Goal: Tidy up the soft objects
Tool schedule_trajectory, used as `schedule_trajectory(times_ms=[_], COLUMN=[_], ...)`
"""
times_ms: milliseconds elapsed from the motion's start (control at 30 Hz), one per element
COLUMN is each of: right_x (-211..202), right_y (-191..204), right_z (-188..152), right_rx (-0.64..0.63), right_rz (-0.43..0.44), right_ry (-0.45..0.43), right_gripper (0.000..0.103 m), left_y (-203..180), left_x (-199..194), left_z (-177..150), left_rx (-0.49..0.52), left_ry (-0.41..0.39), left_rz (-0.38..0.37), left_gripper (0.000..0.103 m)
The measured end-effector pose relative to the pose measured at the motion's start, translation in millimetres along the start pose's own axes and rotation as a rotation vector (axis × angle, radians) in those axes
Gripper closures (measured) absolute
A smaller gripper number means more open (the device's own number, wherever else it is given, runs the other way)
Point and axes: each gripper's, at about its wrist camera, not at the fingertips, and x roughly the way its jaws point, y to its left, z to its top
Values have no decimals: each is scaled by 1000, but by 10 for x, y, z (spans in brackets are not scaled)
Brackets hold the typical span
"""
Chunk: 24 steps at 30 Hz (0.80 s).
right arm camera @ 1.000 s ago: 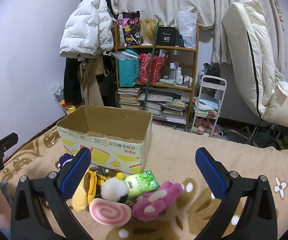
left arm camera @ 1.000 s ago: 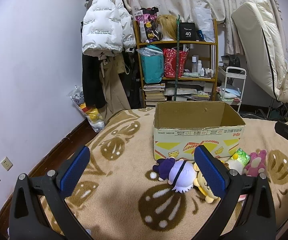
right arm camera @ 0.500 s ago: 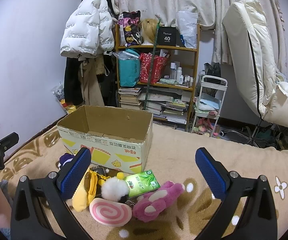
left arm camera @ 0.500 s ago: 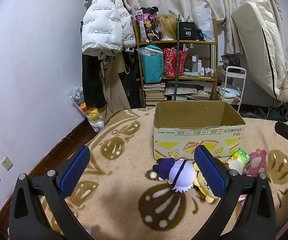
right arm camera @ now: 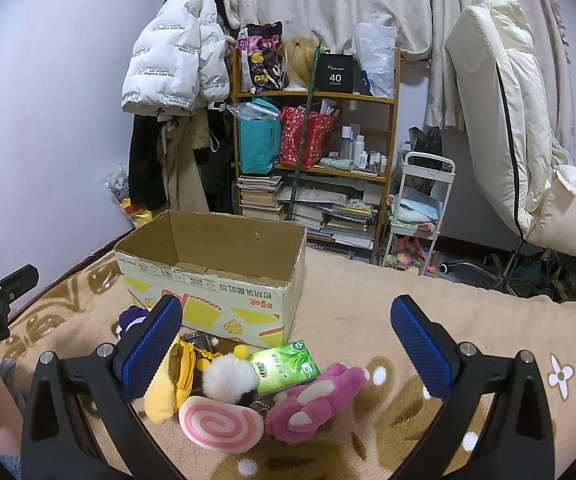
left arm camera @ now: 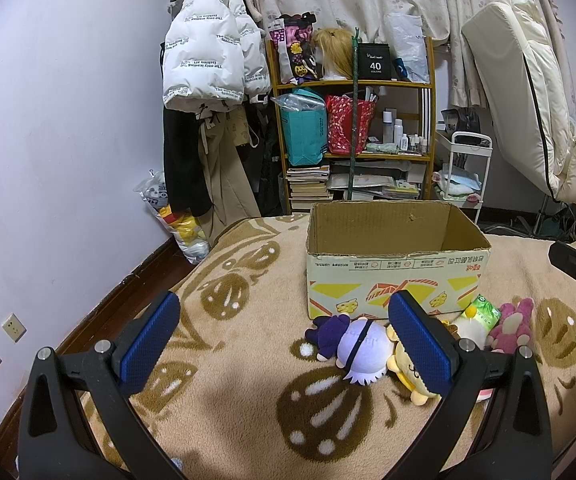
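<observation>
An open cardboard box (left arm camera: 392,276) (right arm camera: 216,296) stands on the patterned blanket, empty as far as I can see. Soft toys lie in front of it: a purple-and-white doll (left arm camera: 358,344), a yellow plush (left arm camera: 410,372) (right arm camera: 164,384), a pink plush (left arm camera: 510,326) (right arm camera: 308,402), a pink swirl cushion (right arm camera: 220,422), a white pompom (right arm camera: 230,376) and a green tissue pack (right arm camera: 284,366). My left gripper (left arm camera: 284,340) hovers open, left of the toys. My right gripper (right arm camera: 286,344) is open above the pile, holding nothing.
The brown-patterned blanket (left arm camera: 216,380) covers the bed. Behind stand a wooden shelf (left arm camera: 352,136) of bags and books, a hanging white jacket (left arm camera: 212,52), a white trolley (right arm camera: 420,208) and a cream mattress (right arm camera: 504,120) leaning by the curtain.
</observation>
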Motion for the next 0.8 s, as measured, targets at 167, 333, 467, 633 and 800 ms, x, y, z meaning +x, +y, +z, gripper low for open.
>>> schedule_trajectory(times_ms=[167,333,467,633,800], right_x=[-10,8,10,10,17], right_y=[5,-3,0,-3,-3], right_z=[12,-30,-31,-36,-42], right_rx=[0,2,1,0,1], right_rz=[-1,-1,1,0,-1], right_ry=[-2,-3,-3,-2,-1], right_gripper=[0,0,0,0,0], left_y=[-19,-26,-20,-26,-32], left_x=[2,-3,-1,-3,-5], left_z=[-38,-31,-36,-29,-26], left_rx=[0,1,1,1,2], left_ry=[-1,1,-1,2,2], left_rz=[0,1,1,1,2], left_gripper=[0,0,0,0,0])
